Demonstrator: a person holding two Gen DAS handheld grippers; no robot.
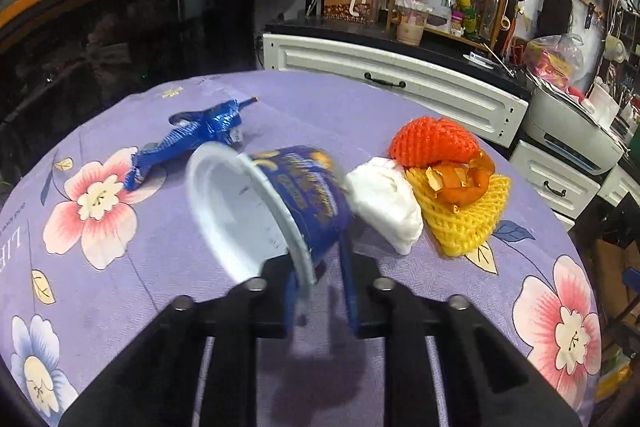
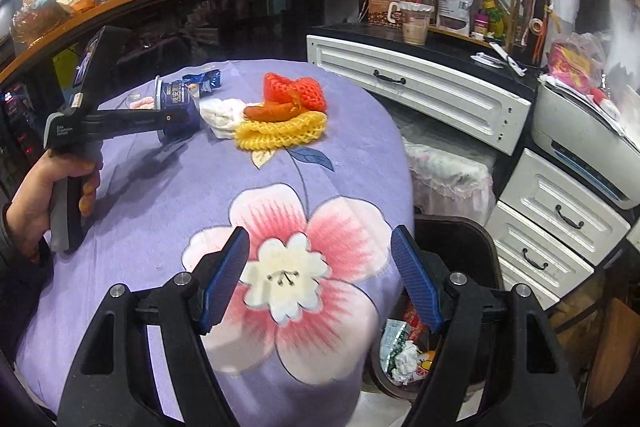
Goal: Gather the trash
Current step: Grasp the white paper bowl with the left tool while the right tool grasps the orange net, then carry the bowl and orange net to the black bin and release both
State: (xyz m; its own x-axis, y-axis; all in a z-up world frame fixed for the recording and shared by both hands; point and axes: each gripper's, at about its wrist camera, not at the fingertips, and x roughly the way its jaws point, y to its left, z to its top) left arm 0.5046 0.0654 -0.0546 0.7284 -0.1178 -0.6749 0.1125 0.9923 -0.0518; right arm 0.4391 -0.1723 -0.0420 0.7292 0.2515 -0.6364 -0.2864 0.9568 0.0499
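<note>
A blue paper cup (image 1: pixel 304 187) with a white inside lies tipped on the purple flowered tablecloth (image 1: pixel 160 267). My left gripper (image 1: pixel 320 279) is shut on its wall at the rim. Around it lie a blue foil wrapper (image 1: pixel 192 139), a white crumpled tissue (image 1: pixel 384 203), an orange foam net (image 1: pixel 432 143), orange peel (image 1: pixel 460 183) and a yellow foam net (image 1: pixel 460 223). My right gripper (image 2: pixel 320 267) stands open and empty over a pink flower at the table's near edge. The right wrist view shows the left gripper (image 2: pixel 176 119) on the cup (image 2: pixel 176 95).
A dark bin (image 2: pixel 452 227) holding wrappers and paper stands below the table's right edge. White drawers (image 2: pixel 420 91) and a printer (image 2: pixel 580 131) line the right side. A hand (image 2: pixel 40 195) holds the left gripper's handle at the left. A dark counter runs behind the table.
</note>
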